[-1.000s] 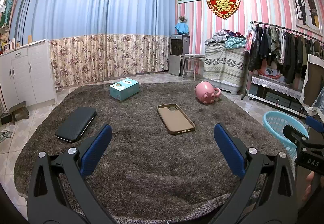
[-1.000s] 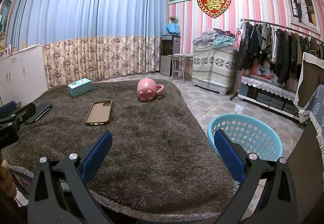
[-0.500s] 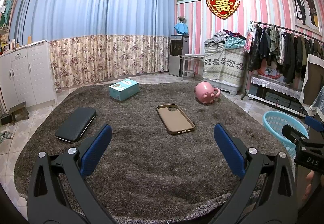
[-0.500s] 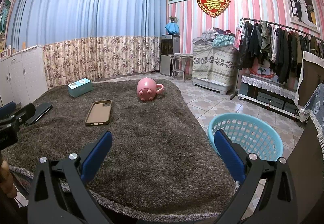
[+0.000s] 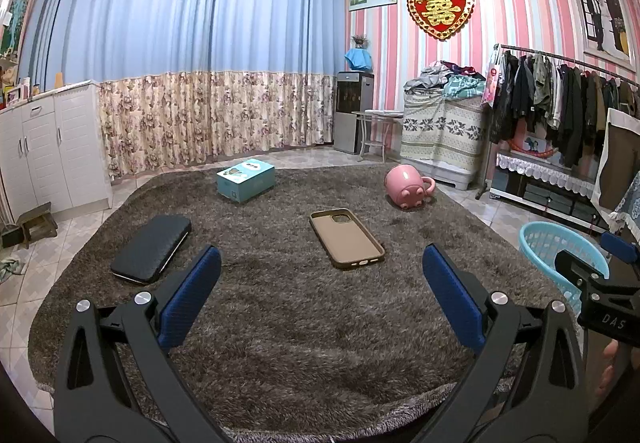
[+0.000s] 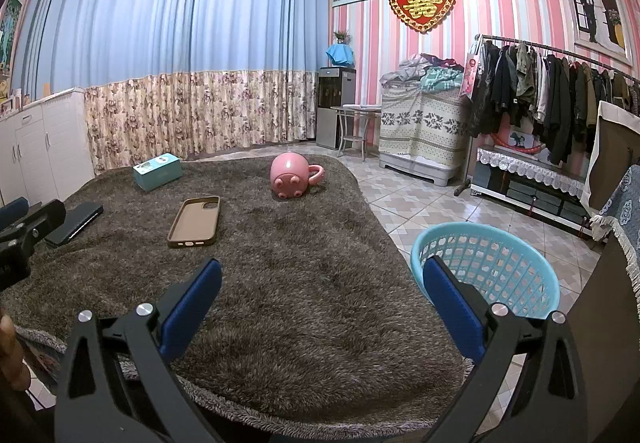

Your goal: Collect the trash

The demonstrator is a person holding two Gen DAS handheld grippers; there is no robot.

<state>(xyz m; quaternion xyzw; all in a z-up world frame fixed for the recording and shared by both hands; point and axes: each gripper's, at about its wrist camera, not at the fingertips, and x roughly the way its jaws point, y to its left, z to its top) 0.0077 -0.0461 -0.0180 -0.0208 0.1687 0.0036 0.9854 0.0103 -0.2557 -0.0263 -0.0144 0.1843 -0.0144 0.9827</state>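
Observation:
On a shaggy grey-brown cover [image 5: 288, 307] lie a tan phone case [image 5: 346, 237] [image 6: 195, 221], a pink pig-shaped mug on its side [image 5: 406, 191] [image 6: 291, 180], a teal box [image 5: 245, 179] [image 6: 157, 171] and a black case [image 5: 152, 247] [image 6: 76, 222]. A light blue plastic basket [image 6: 486, 267] [image 5: 560, 247] stands on the floor at the right edge of the cover. My left gripper [image 5: 320, 299] hangs open over the near part of the cover, nothing between its fingers. My right gripper [image 6: 320, 299] is open too, above the cover's near right corner beside the basket.
White cabinets [image 5: 48, 147] stand at the left, a clothes rack [image 6: 560, 103] and a low shelf [image 6: 532, 183] at the right. A covered pile [image 6: 420, 131], a small table [image 6: 356, 123] and a water dispenser [image 6: 335, 103] are at the back. Tiled floor [image 6: 424, 203] surrounds the cover.

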